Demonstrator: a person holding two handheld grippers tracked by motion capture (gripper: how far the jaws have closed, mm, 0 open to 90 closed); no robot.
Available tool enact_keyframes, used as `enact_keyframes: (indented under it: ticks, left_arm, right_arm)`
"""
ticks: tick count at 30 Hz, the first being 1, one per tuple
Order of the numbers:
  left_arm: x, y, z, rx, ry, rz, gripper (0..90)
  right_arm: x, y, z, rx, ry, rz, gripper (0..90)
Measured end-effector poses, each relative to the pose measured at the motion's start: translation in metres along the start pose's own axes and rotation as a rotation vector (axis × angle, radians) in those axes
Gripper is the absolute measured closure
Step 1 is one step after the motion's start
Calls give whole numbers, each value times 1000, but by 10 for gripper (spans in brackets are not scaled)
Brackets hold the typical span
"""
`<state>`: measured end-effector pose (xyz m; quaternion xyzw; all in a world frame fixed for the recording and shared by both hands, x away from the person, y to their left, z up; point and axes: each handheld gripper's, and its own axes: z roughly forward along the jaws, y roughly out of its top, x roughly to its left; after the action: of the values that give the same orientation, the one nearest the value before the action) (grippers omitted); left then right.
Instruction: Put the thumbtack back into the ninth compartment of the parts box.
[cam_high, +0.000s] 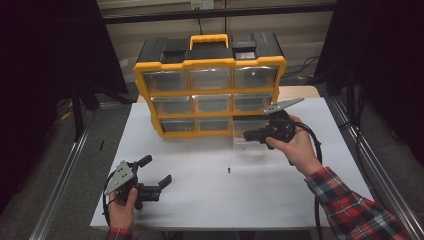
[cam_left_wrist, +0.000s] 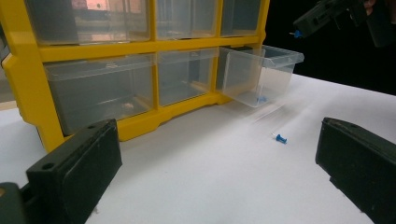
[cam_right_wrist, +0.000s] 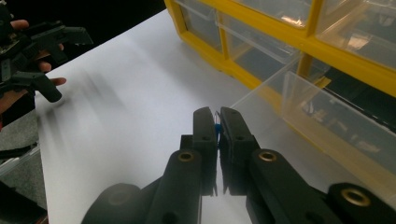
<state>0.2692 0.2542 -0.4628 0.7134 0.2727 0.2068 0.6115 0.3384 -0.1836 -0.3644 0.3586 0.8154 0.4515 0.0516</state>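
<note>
A yellow organizer (cam_high: 210, 92) with clear drawers stands at the back of the white table. Its bottom right drawer (cam_high: 248, 146) is pulled out onto the table; a blue pin (cam_left_wrist: 261, 99) lies inside it. My right gripper (cam_high: 246, 135) hovers at that drawer's near edge, shut on a small blue push pin (cam_right_wrist: 217, 128) pinched at the jaw tips (cam_right_wrist: 218, 119). Another blue push pin (cam_high: 229, 170) lies loose on the table in front of the drawer (cam_left_wrist: 280, 138). My left gripper (cam_high: 158, 170) rests at the table's front left, open, with nothing between its jaws (cam_left_wrist: 219, 140).
The white table (cam_high: 200, 200) ends close behind my left hand. Metal rails (cam_high: 60, 175) run along both sides of the table. The organizer's other drawers (cam_left_wrist: 102, 88) are pushed in, and one holds a small pale object.
</note>
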Motion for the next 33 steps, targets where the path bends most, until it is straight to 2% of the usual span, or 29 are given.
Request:
enact_keyframes:
  ticks: [2,4,6,7,8,12,13,14,16,22,23,24,25,31,32,33]
  left_arm:
    - [0,0,0,-1,0,0,1]
    - [-1,0,1,-17,2,-23,1]
    - [-1,0,1,-12,1,-17,1]
    - [-3,0,2,-31,4,-44,1]
    - [-2,0,1,-19,1,-27,1]
    - [0,0,0,-2,-1,-2,1]
    - [0,0,0,-6,1,-9,1]
    - [-2,0,1,-23,2,-37,1]
    - [-1,0,1,-14,8,-21,1]
    - [-1,0,1,-15,4,-24,1]
    - [-1,0,1,-17,2,-24,1]
    - [-1,0,1,-15,2,-28,1]
    - [-3,-1,2,-31,6,-51,1]
    - [-3,-1,2,-32,6,-52,2]
    - [-2,0,1,-31,9,-47,1]
    - [1,0,-1,3,11,-1,1]
  right_arm:
    - [-2,1,-1,-4,-6,-2,868]
    - [-4,2,-1,-7,-10,2,868]
    - [-5,4,-1,-13,-10,-4,868]
    - [-5,4,-2,-4,-17,5,868]
    - [-5,4,-2,-3,-20,1,868]
    - [-10,7,-3,-8,-35,4,868]
    - [-11,8,-3,-17,-37,-1,868]
    - [-12,8,-3,-15,-39,7,868]
    - [-14,9,-4,-17,-47,14,868]
    - [-22,10,-1,-21,-66,26,868]
    - [-22,10,-1,-22,-71,40,868]
    - [-24,10,0,-24,-74,33,868]
    - [-25,10,0,-23,-78,35,868]
    - [-31,9,5,-14,-106,45,868]
    - [-32,9,5,-17,-107,48,868]
    - [-33,9,6,-15,-109,51,868]
